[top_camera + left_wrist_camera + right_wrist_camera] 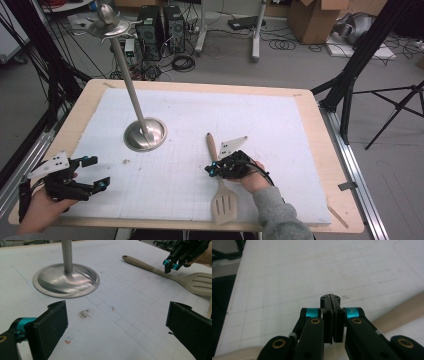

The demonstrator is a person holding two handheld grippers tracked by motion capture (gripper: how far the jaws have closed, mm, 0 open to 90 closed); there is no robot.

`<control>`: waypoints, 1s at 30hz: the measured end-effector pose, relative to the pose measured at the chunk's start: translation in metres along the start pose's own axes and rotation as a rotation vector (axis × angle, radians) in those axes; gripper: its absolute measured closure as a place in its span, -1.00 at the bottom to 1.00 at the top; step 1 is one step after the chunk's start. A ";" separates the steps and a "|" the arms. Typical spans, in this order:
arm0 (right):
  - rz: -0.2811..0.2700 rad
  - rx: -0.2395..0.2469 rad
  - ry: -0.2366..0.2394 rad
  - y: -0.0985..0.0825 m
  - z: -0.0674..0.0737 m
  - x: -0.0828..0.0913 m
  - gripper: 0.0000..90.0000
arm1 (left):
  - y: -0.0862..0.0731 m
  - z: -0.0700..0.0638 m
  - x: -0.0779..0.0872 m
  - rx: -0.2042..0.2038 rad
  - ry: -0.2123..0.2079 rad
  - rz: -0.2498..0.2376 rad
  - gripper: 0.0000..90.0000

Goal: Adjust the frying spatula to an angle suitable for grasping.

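Slotted spatula (222, 190) laid on white mat (300, 150), long axis running near-to-far, blade toward person. Right gripper (212, 170) positioned at handle's mid-length, jaws pressed together, nothing pinched. Left gripper (95, 174) held spread, well apart.

My matt beige slotted spatula (223, 199) looks like smooth plastic. The tall silver stand (145, 134) beside it is glossy brushed metal, on a matt white gridded mat (280, 130) over pale wood.

light: even, bright overhead | glare: soft sheen on metal stand base (66, 280) | shadows: faint beside base | blur: near jaws soft in both gripper views | edges: mild distortion
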State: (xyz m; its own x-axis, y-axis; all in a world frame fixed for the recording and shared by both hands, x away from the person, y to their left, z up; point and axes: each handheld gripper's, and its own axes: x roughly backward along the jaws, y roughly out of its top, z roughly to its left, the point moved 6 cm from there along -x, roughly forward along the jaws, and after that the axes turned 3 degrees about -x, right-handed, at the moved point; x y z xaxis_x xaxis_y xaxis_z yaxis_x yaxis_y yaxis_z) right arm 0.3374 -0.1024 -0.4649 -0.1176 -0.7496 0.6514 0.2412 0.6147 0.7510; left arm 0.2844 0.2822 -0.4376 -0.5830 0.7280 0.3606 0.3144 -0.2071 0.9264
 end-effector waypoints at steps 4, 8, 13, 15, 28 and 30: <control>0.052 -0.005 0.007 -0.008 0.006 -0.001 1.00 | 0.002 0.001 -0.008 -0.007 -0.017 0.009 -0.90; 0.105 -0.002 0.009 -0.016 0.009 -0.001 1.00 | 0.004 0.000 -0.017 -0.013 -0.036 0.015 -0.90; 0.144 -0.003 -0.021 -0.022 0.011 0.003 1.00 | 0.006 0.000 -0.028 -0.018 -0.058 0.026 -0.90; 0.146 0.008 -0.024 -0.022 0.011 0.004 1.00 | 0.006 0.000 -0.029 -0.017 -0.062 0.026 -0.90; 0.141 0.019 -0.021 -0.029 0.008 0.017 1.00 | 0.006 0.000 -0.035 -0.014 -0.073 0.035 -0.90; 0.139 0.019 -0.016 -0.030 0.008 0.018 1.00 | 0.006 0.000 -0.035 -0.015 -0.073 0.034 -0.90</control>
State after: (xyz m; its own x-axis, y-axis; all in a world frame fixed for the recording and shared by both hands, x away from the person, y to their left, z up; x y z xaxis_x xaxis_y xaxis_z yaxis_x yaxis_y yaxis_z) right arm 0.3206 -0.1323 -0.4745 -0.0994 -0.6529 0.7509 0.2379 0.7172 0.6551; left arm 0.3065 0.2558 -0.4446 -0.5162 0.7657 0.3837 0.3214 -0.2421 0.9155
